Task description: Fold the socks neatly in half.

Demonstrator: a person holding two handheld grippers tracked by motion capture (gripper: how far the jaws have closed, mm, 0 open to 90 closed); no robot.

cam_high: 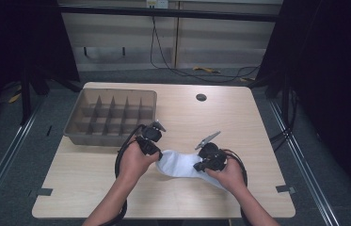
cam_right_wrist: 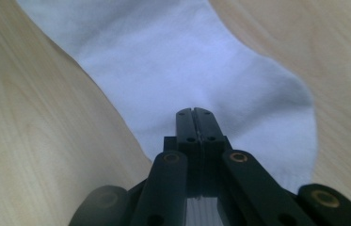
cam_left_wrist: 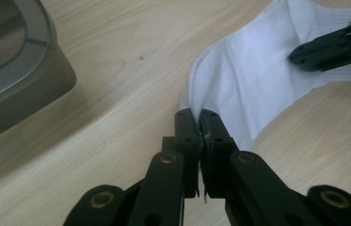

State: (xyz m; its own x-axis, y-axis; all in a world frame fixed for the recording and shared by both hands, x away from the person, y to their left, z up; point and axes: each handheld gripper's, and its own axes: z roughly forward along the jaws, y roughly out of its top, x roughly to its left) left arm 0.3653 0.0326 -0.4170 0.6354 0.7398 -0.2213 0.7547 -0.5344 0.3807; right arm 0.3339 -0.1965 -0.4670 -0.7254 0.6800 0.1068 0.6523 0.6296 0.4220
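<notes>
A white sock (cam_high: pixel 179 165) lies flat on the wooden table (cam_high: pixel 258 127) between my two grippers. My left gripper (cam_high: pixel 157 155) is at the sock's left end. In the left gripper view its jaws (cam_left_wrist: pixel 197 113) are shut on the edge of the sock (cam_left_wrist: pixel 248 75), with a sliver of fabric between the pads. My right gripper (cam_high: pixel 197 165) is shut, and its tips rest on top of the sock's right half. The right gripper view shows those closed jaws (cam_right_wrist: pixel 194 111) pointing along the sock (cam_right_wrist: pixel 187 61). The left gripper view also shows the right gripper (cam_left_wrist: pixel 296 54) lying on the cloth.
A brown divided tray (cam_high: pixel 93 139) with several compartments stands at the back left, close to my left hand; its corner (cam_left_wrist: pixel 27 80) shows in the left gripper view. A round cable hole (cam_high: pixel 201 97) is at the table's far side.
</notes>
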